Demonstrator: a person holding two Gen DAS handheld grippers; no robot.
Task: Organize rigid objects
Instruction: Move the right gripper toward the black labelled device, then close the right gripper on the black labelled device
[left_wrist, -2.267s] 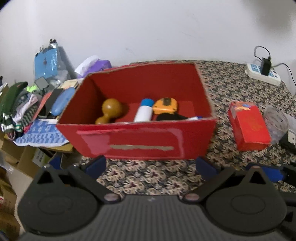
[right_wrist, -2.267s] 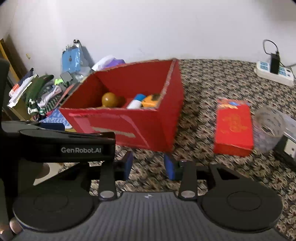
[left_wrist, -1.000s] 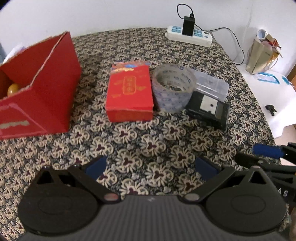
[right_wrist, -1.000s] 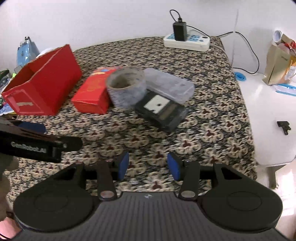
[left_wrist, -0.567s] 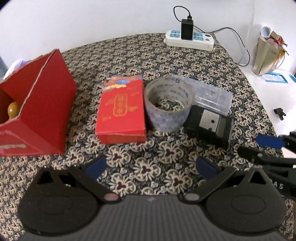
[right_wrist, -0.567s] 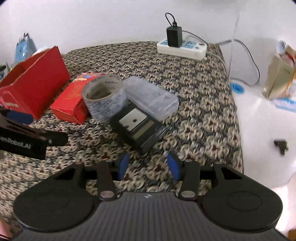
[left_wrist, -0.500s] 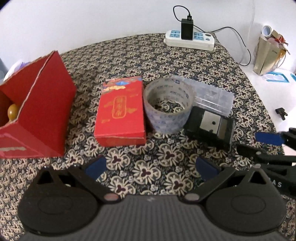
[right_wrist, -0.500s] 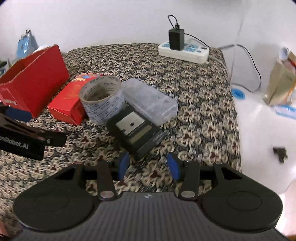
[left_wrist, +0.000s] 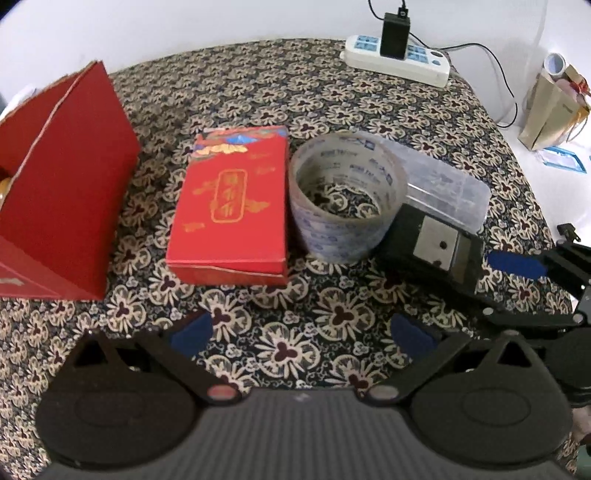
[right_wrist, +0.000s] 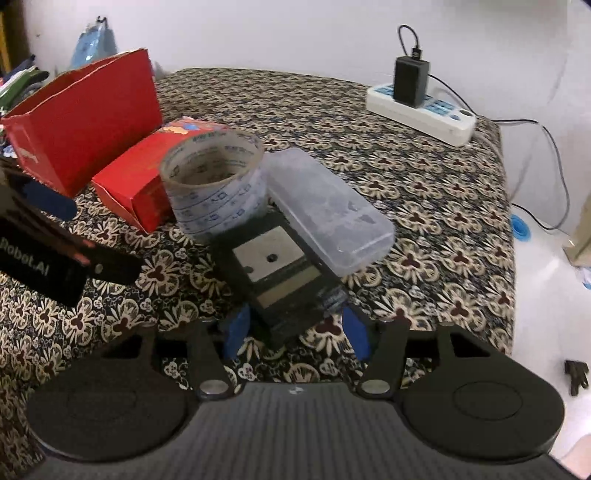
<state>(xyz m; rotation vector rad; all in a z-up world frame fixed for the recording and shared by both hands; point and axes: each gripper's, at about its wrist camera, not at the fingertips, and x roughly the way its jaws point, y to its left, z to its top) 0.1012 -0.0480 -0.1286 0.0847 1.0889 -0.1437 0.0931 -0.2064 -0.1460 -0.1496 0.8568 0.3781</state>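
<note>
Black rectangular scale with steel plate (right_wrist: 282, 267), at 6 o'clock of clear plastic case (right_wrist: 327, 216); bracketed by spread right gripper (right_wrist: 295, 330), untouched. Left gripper (left_wrist: 301, 332) agape, empty, at 6 o'clock of red cardboard packet (left_wrist: 232, 206).

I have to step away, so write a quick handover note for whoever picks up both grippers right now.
Right gripper: open, its fingers straddling the near end of the black device, not yet closed on it.
Left gripper: open and empty, over bare tablecloth in front of the small red box.
On the table: small red box, tape roll, black device and clear plastic case sit bunched together, to the right of the big red box.
Done: something round is just visible inside the big red box.
Left: those four items are still out.
</note>
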